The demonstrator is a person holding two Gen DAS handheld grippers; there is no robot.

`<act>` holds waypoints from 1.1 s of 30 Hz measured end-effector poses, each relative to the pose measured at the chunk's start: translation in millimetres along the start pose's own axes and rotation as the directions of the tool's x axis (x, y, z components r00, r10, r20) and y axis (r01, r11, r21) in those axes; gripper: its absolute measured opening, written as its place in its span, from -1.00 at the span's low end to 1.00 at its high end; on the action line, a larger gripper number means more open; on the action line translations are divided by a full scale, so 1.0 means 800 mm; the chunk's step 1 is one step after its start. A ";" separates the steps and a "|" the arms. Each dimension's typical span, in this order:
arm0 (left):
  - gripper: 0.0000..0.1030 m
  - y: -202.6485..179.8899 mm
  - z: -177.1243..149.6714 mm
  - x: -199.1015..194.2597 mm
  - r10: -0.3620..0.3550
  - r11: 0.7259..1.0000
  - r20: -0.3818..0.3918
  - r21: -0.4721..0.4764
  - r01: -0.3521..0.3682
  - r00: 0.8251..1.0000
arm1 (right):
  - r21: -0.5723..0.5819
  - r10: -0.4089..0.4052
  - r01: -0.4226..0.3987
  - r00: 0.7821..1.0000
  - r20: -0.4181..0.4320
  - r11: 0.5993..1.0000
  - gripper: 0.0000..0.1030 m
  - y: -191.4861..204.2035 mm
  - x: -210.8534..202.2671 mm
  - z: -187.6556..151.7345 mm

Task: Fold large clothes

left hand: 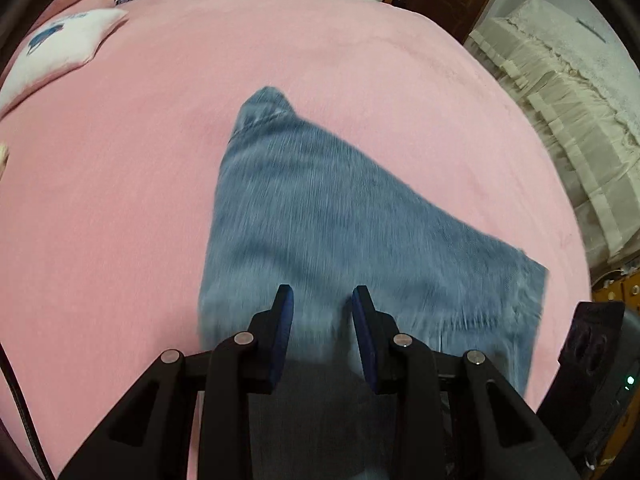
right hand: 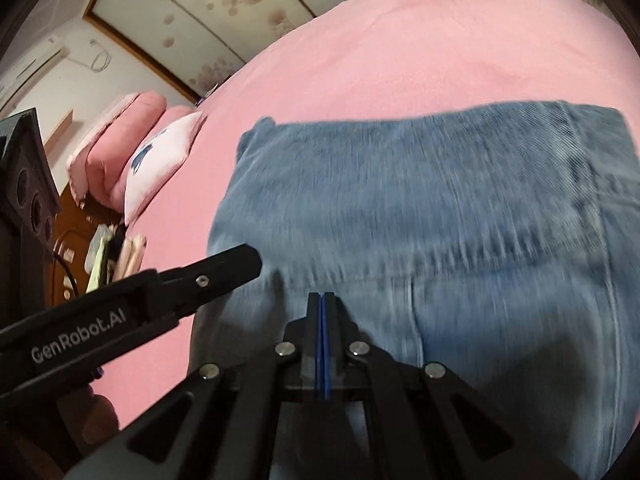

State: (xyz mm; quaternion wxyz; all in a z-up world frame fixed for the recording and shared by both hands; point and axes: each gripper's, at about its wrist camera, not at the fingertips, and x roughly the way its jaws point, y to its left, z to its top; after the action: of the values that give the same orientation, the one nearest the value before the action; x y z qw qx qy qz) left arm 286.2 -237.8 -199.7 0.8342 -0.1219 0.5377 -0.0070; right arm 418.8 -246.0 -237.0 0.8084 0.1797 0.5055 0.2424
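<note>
A wide bed (left hand: 360,40) fills both views, covered in a soft, fuzzy pink blanket that lies smooth and nearly flat. On it rests a pair of blue jeans (left hand: 320,208), folded into a thick, roughly wedge-shaped slab of faded denim with a fine ribbed weave; one narrow rounded end with a stitched seam points away toward the far side of the bed, and a straight cut edge lies off to the right. In the right wrist view the jeans (right hand: 440,200) show a long straight upper edge and pale seams running across the cloth.

Beside the bed stands a cream, pleated fabric cover (left hand: 560,100) with lace-like trim. A white square pillow (left hand: 60,52) with a blue print lies near the bed's far left corner.

The left gripper (left hand: 322,296), black with blue pads, is held over the near part of the jeans with its fingers parted and nothing visibly pinched between them. The right gripper (right hand: 322,300) is clenched, pads pressed flat together, empty, above the denim.
</note>
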 end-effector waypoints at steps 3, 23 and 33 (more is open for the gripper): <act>-0.43 -0.001 0.024 0.013 -0.007 1.000 0.019 -0.004 0.007 1.000 | 0.010 -0.004 0.003 1.000 0.018 1.000 -1.00 -0.004 0.010 0.022; -0.67 0.034 0.086 0.055 -0.009 0.996 0.049 -0.083 0.013 0.999 | 0.006 -0.098 0.098 0.990 0.100 0.995 -1.00 -0.064 -0.011 0.084; -0.67 0.057 0.100 0.050 0.064 0.995 0.037 -0.075 -0.061 0.997 | 0.212 -0.498 0.471 0.862 0.099 0.857 -1.00 -0.146 -0.094 0.063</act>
State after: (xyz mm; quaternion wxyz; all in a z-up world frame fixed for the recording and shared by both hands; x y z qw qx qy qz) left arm 369.7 -183.8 -213.5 0.8393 -0.1361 0.5247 0.0413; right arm 460.9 -386.8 -223.0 0.8594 0.1365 0.4918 -0.0302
